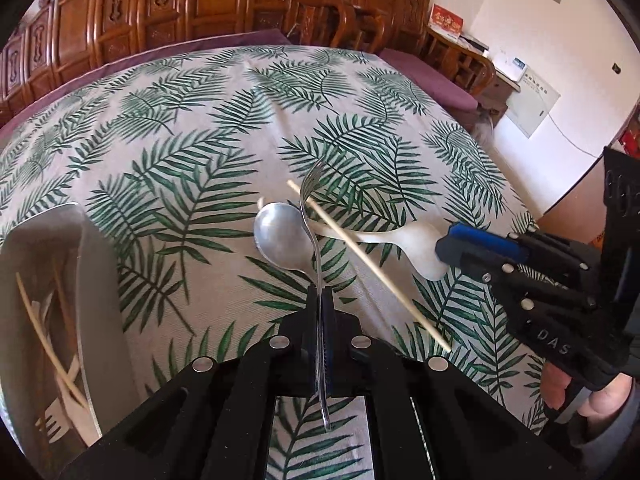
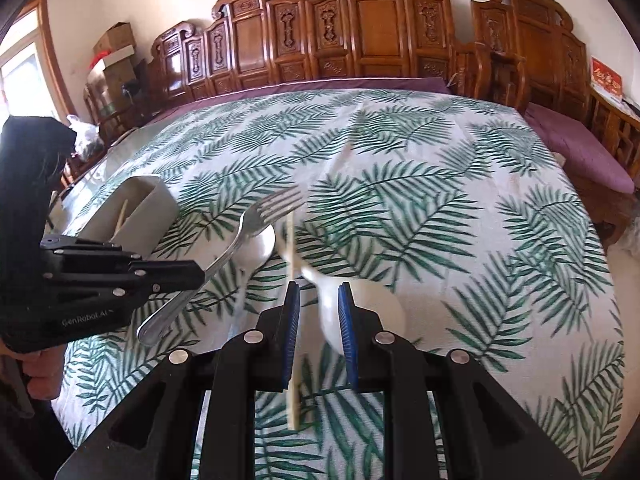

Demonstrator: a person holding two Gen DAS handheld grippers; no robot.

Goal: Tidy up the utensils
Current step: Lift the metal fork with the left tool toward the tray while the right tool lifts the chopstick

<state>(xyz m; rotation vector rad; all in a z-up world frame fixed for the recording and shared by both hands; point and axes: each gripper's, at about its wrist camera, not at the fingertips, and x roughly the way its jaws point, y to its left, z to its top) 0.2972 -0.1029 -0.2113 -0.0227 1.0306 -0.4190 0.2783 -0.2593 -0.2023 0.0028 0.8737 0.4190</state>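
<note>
My left gripper (image 1: 319, 300) is shut on a metal fork (image 1: 310, 204) and holds it above the table; the fork also shows in the right wrist view (image 2: 240, 236). Under it lies a metal spoon (image 1: 280, 236). A white plastic spoon (image 1: 420, 248) and a wooden chopstick (image 1: 368, 264) lie to the right. My right gripper (image 2: 319, 308) is open, its jaws either side of the white spoon's bowl (image 2: 332, 312), with the chopstick (image 2: 292, 320) against the left pad. A white utensil holder (image 1: 52, 308) stands at the left with chopsticks and a plastic fork inside.
The table has a palm-leaf cloth (image 2: 440, 200). Carved wooden chairs (image 2: 360, 28) and purple cushions (image 2: 576, 148) line its far side. The holder also shows in the right wrist view (image 2: 132, 212), behind the left gripper (image 2: 100, 280).
</note>
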